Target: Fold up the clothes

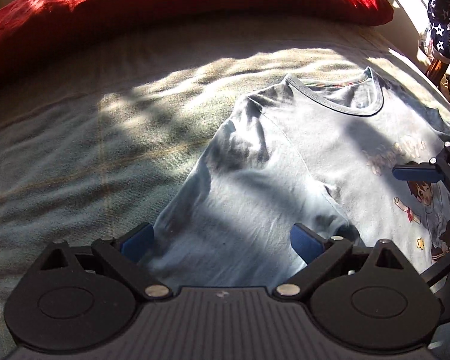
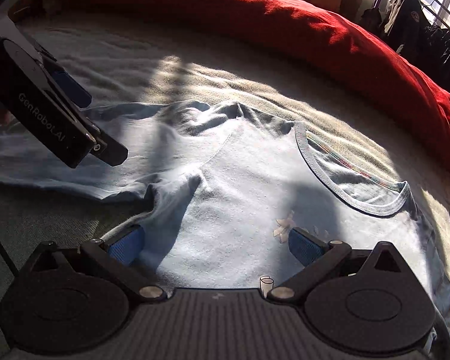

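A light blue long-sleeved shirt (image 1: 300,162) with a cartoon print lies front up on the bed, collar (image 1: 345,99) away from me. My left gripper (image 1: 222,240) is open and hovers over its sleeve (image 1: 225,228). My right gripper (image 2: 216,243) is open above the chest (image 2: 240,210), near the print. The right gripper also shows at the right edge of the left wrist view (image 1: 429,180). The left gripper shows at the left of the right wrist view (image 2: 84,126), above the sleeve (image 2: 75,162). Neither holds cloth.
The shirt lies on a grey-green bed sheet (image 1: 75,150) with wrinkles and sun patches. A red duvet (image 1: 165,3) is bunched along the far side of the bed. A dark star-patterned cloth (image 1: 447,21) hangs at the far right. Hanging clothes (image 2: 411,21) stand beyond the bed.
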{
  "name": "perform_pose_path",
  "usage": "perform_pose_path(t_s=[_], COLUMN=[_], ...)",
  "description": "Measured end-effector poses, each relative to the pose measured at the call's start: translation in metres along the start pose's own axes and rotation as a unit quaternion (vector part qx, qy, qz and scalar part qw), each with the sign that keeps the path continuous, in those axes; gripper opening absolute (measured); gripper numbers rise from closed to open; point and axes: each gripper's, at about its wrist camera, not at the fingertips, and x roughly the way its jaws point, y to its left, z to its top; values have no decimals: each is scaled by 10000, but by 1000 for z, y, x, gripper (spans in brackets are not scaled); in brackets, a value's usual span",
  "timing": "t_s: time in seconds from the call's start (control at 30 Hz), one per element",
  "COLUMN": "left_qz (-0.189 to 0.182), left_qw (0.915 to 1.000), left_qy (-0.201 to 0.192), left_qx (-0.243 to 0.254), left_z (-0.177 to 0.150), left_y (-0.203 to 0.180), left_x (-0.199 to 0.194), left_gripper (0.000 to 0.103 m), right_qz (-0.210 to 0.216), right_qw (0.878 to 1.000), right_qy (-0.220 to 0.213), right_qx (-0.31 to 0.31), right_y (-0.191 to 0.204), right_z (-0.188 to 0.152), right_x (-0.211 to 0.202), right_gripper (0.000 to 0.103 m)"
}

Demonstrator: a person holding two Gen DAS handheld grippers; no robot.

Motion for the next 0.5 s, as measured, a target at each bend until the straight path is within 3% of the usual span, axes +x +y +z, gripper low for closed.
perform_pose_path(t_s=[0.17,0.27,0.4,0.5], left_qz=[31,43,133,177], left_qw=[9999,9999,9998,9998], left_qy=[-75,-80,-91,-92], left_qx=[143,146,72,-10], left_z=[8,9,9,10], left_y=[-9,-8,-3,1], left_x=[5,4,1,0], left_gripper=[97,97,97,97], right_qz=[506,21,-797,-572], right_qw=[9985,9993,9966,9980], right_qy=[-59,-351,-148,-282], right_qx=[-209,-142,-159,11], right_y=[22,10,-5,-5], right_z=[-7,-5,-4,2], right_x=[-13,-23,-3,11], right_gripper=[103,103,103,103])
